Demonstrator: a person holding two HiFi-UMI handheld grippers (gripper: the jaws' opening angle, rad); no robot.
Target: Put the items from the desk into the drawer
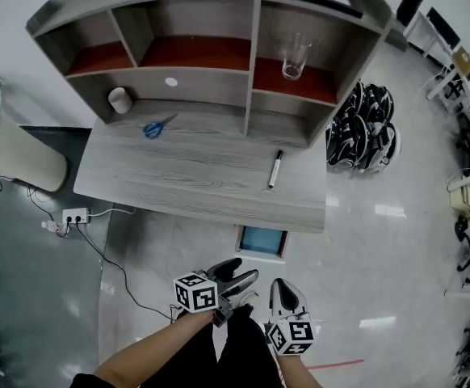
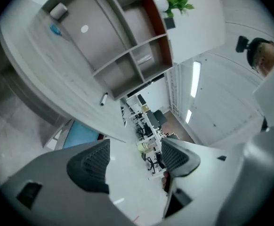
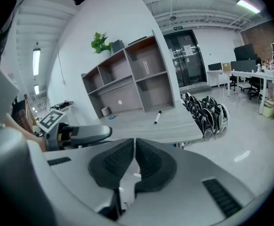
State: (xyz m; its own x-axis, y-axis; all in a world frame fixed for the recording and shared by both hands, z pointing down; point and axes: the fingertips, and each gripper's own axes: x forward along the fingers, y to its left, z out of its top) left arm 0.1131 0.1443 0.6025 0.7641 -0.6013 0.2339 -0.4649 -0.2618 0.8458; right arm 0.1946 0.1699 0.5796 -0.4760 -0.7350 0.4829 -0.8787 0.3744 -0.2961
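Two grippers hang low in the head view, yet the biggest thing is the grey wooden desk (image 1: 195,180), spreading from ten to one o'clock. On its far half stands a shelf unit (image 1: 255,63) with red-backed compartments. A pale round bin (image 1: 21,160) stands on the floor at nine o'clock, off the desk's left end. A heap of black-and-white helmets (image 1: 362,128) lies at two o'clock, against the desk's right end. The drawer (image 1: 263,239), blue inside, pokes out from under the desk's near edge, just below centre towards five o'clock.

At six o'clock, near the bottom edge, the left gripper (image 1: 247,273) has its jaws spread wide with nothing between them; its own view looks through the gap at floor and distant furniture. Just beside it, towards five o'clock, the right gripper (image 1: 287,288) has its pads (image 3: 116,161) pressed together on nothing.

All the loose items are on the desk, none in the drawer. A clear glass (image 1: 294,56) stands upright in the shelf unit's right compartment at one o'clock. A marker (image 1: 275,169) lies on the desk's right part, close to centre at one o'clock. Blue-handled scissors (image 1: 159,126) lie at eleven o'clock, before the shelves, with a small white cup (image 1: 119,99) near them at ten o'clock.
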